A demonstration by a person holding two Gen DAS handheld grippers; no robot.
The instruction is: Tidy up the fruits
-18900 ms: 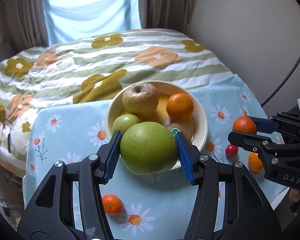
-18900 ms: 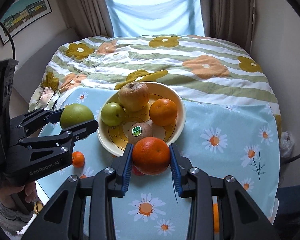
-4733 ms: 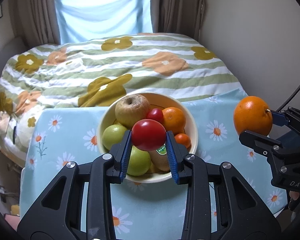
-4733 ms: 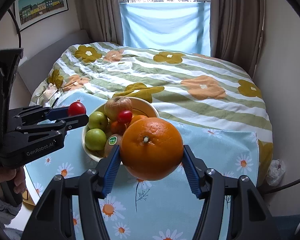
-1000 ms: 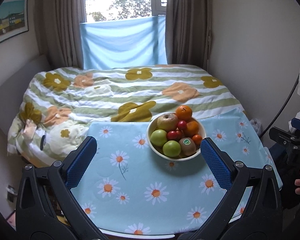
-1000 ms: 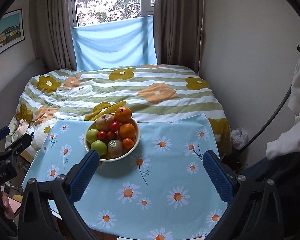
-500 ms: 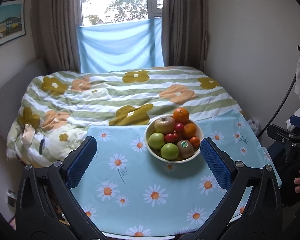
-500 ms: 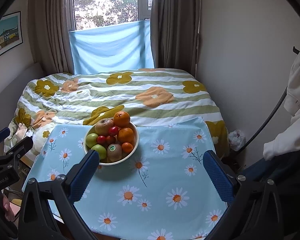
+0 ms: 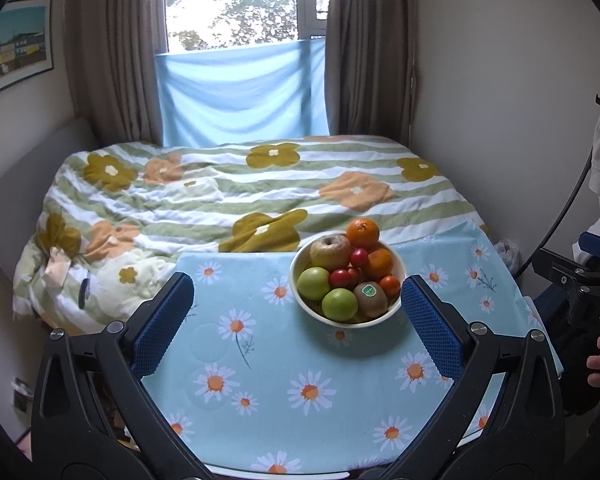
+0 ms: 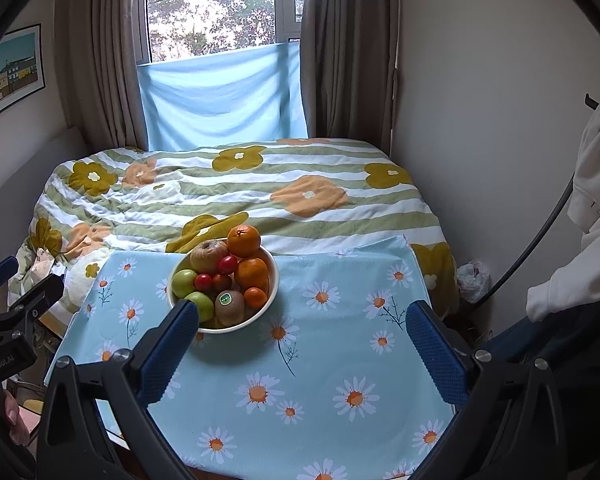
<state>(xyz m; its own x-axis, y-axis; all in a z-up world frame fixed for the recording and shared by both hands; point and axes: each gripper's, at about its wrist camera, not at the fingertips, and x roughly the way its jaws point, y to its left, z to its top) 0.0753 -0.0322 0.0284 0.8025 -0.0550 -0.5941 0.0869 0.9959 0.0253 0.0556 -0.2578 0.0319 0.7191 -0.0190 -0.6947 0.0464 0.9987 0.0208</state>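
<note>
A cream bowl (image 9: 397,261) stands on the daisy-print table, also in the right wrist view (image 10: 275,276). It holds a big orange (image 9: 363,233), a russet apple (image 9: 330,251), green apples (image 9: 313,282), red tomatoes (image 9: 340,278), a kiwi with a green sticker (image 9: 370,299) and small oranges (image 9: 389,284). My left gripper (image 9: 297,312) is open and empty, held back above the table's near side. My right gripper (image 10: 302,340) is open and empty, also drawn back from the bowl.
The table (image 9: 300,360) has a light blue daisy cloth. Behind it lies a bed with a striped flower quilt (image 9: 240,192). A wall rises close on the right (image 10: 480,120). A white garment (image 10: 580,240) hangs at the right edge. A curtained window (image 9: 240,40) is at the back.
Both grippers have drawn slightly further back and up from the table, so the bowl looks smaller and more of the window shows. The fruit in the bowl has not moved.
</note>
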